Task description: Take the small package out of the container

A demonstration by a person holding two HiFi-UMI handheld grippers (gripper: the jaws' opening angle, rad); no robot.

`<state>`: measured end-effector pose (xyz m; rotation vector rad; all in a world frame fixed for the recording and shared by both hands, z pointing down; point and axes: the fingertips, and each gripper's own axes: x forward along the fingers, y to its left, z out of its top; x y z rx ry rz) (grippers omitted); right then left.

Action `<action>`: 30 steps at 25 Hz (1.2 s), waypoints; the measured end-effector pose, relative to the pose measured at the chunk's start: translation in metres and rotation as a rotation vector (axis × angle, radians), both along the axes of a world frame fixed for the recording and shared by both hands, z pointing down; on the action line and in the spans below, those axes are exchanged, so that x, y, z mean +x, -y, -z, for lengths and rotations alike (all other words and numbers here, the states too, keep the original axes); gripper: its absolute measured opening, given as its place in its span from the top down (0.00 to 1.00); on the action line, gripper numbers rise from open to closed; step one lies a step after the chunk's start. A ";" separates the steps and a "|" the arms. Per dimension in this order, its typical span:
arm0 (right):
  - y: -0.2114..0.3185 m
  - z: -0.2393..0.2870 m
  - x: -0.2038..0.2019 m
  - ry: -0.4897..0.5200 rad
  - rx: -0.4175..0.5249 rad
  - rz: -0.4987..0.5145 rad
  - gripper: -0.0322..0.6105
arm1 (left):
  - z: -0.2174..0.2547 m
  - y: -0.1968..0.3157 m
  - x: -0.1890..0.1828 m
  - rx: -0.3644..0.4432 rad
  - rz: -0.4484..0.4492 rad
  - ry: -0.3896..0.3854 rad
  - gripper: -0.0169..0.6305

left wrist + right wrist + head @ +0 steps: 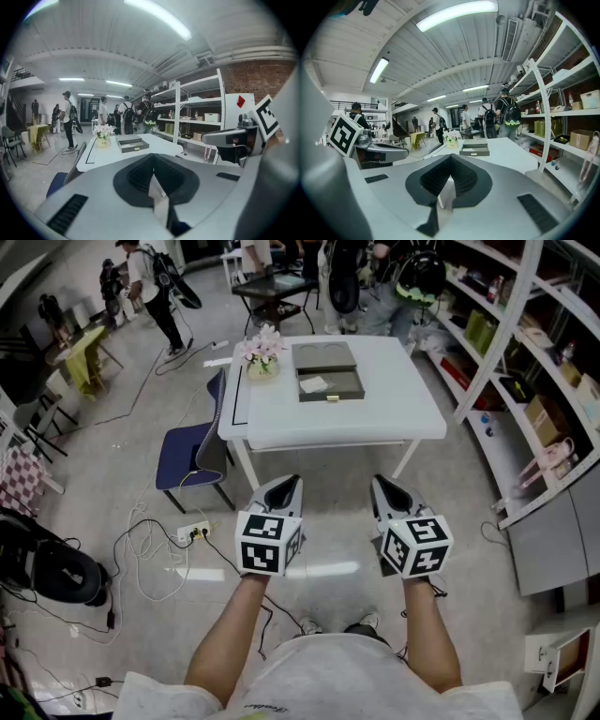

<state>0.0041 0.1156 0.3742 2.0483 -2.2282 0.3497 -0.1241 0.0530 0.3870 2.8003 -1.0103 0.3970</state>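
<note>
So basically nothing's started here, as far as I can see. The person stands a good way back from the white desk [394, 399], with the left gripper [285, 487] and right gripper [388, 489] held out side by side over the floor, well apart from anything on the desk. The left one's fingers [138, 174] are pressed together with nothing between them, and the right one's fingers [461, 180] are the same: together and empty. The container [342, 388] is a grey box near the far middle of the desk, just right of a little pot of flowers [261, 348]. Its lid [323, 355] is already flipped back, so the opening part looks sorted. Inside there's a small pale thing toward the left half that I'd guess is the small package [314, 383], though it's too tiny from here to be sure. A blue chair [192, 454] is tucked at the desk's left side. What's left is pretty much everything: walk up, spread one set of fingers, reach into the box, pinch the package and lift it clear.
</note>
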 end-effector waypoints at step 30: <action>0.138 -0.021 0.050 -0.016 -0.018 0.045 0.89 | -0.015 0.117 0.062 -0.028 0.032 0.018 0.97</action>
